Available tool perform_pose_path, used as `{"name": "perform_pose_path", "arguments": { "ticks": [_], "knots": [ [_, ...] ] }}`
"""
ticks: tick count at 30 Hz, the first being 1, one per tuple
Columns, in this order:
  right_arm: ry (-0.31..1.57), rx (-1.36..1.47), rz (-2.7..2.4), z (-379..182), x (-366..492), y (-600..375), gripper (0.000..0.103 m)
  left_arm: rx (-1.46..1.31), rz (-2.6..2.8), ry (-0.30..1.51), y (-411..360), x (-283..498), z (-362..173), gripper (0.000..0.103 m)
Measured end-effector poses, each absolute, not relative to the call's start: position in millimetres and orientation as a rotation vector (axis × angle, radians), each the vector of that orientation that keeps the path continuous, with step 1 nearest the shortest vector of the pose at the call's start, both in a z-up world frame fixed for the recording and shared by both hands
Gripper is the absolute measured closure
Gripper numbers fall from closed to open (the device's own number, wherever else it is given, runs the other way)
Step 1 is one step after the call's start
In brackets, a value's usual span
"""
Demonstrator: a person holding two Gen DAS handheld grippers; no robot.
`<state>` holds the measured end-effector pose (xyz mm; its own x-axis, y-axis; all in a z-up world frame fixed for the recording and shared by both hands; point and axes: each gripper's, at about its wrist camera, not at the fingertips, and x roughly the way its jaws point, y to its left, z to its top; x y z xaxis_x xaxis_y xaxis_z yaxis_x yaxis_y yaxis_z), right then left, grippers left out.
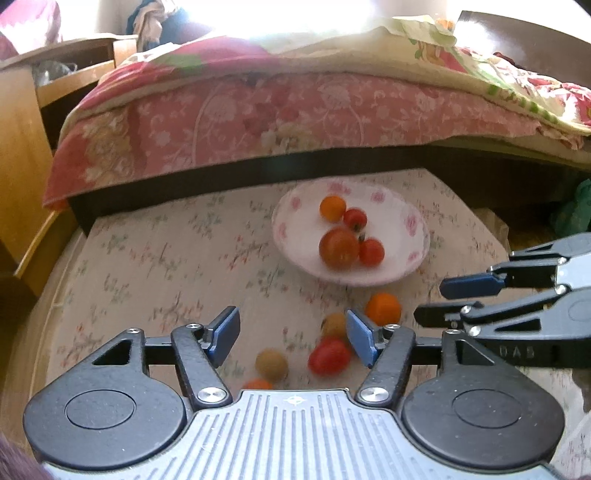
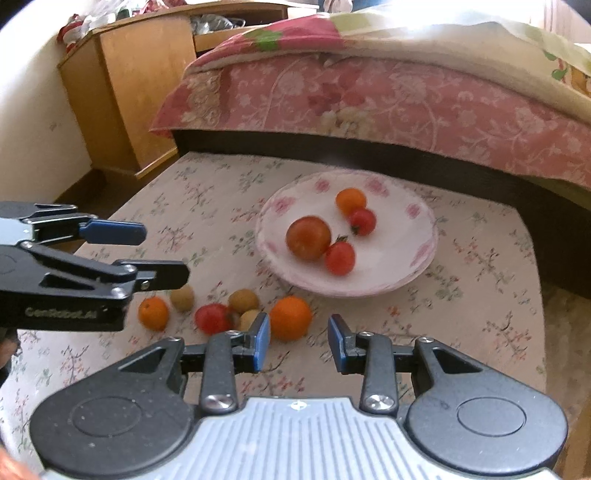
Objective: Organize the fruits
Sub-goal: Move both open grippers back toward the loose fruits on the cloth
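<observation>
Both pairs of fingers stand apart and hold nothing: the left gripper and right gripper hover low over the floral-clothed surface beside the bed. On it, the white plate carries a big tomato, two small tomatoes and a small orange. Just in front lie an orange, a tomato and three tan fruits.

A low bed with a dark wooden frame runs across the back, draped in a pink floral bedspread and a cream flowered quilt. Beside it stands a light-brown wooden cabinet against a pale cream wall. Strong white daylight washes out the top.
</observation>
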<state>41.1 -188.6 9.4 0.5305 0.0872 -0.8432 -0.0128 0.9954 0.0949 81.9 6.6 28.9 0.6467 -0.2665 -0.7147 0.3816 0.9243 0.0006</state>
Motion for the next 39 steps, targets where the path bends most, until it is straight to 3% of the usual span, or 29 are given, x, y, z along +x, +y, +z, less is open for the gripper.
{"name": "perform_pose_path", "arguments": {
  "ticks": [21, 39],
  "knots": [
    [1.080, 0.108, 0.131, -14, 41, -176, 0.067, 0.187, -0.390, 0.897, 19, 76, -22, 0.029],
    [1.062, 0.180, 0.086, -21, 54, -190, 0.067, 0.193, -0.392, 0.921, 14, 84, -34, 0.023]
  ]
}}
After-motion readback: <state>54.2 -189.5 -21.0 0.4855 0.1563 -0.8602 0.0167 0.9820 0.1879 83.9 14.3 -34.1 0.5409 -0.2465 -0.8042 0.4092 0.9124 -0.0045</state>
